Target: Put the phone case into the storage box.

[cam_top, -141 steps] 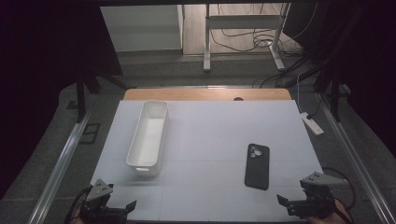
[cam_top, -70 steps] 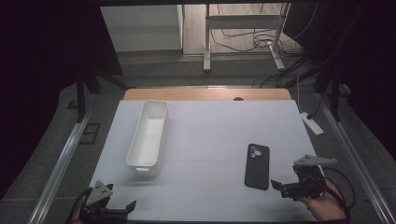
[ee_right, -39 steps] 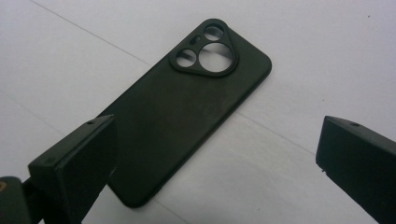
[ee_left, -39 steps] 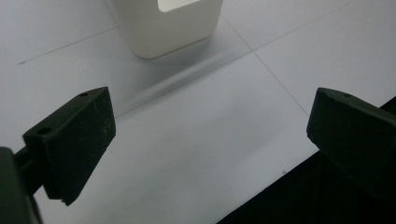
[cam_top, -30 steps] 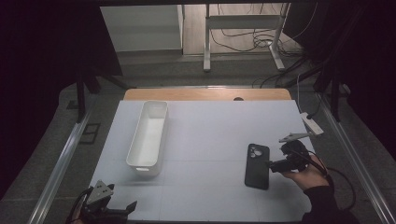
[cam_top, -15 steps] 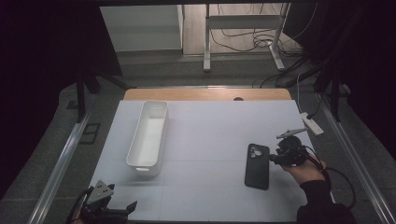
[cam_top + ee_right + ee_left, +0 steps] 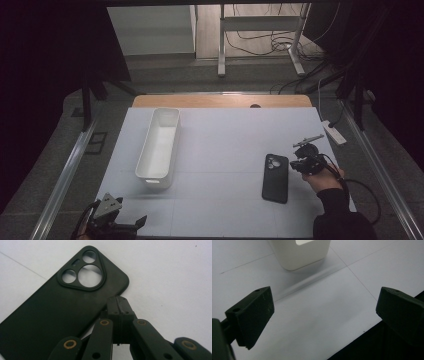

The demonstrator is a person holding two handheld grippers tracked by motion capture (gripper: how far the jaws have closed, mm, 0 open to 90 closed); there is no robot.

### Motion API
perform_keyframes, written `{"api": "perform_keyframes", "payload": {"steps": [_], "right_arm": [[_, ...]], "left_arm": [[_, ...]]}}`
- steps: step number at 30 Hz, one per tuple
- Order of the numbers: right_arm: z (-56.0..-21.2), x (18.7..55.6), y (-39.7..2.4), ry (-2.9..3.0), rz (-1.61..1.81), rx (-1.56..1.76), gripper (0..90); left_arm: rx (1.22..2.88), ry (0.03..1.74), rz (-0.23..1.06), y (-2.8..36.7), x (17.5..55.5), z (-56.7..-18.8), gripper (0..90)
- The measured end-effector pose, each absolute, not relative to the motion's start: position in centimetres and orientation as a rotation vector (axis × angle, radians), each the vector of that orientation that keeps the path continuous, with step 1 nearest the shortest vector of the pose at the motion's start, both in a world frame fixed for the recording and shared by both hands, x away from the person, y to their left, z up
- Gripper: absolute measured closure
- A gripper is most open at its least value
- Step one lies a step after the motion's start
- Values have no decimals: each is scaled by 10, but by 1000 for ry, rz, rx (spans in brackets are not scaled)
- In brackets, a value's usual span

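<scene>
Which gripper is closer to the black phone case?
The right gripper. Its shut fingers sit right beside the phone case, at its edge. The left gripper is far off at the table's near left corner, open.

A lab or recording room set up for capture work. The bench [image 7: 220,130] is covered by a white gridded sheet, with a wooden strip showing at its far edge. Black curtains [image 7: 45,60] hang on both sides, metal rails [image 7: 65,175] flank it, and loose cables [image 7: 260,42] run across the floor beyond a metal stand [image 7: 260,22].
</scene>
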State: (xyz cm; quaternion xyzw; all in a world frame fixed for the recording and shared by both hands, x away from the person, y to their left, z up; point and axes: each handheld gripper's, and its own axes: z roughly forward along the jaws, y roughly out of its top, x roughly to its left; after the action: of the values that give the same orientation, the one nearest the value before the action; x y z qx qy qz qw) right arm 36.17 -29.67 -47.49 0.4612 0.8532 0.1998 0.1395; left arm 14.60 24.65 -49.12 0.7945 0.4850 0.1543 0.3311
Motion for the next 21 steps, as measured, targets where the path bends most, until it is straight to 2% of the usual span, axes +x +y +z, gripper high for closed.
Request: {"api": "perform_keyframes", "payload": {"steps": [10, 21], "right_arm": [[-494, 368, -300, 2468, 556, 1391, 899], [-496, 372, -290, 2470, 561, 1347, 899]], "left_arm": [[2088, 1264, 404, 246, 146, -491, 26], [2095, 1268, 402, 245, 147, -492, 27]]}}
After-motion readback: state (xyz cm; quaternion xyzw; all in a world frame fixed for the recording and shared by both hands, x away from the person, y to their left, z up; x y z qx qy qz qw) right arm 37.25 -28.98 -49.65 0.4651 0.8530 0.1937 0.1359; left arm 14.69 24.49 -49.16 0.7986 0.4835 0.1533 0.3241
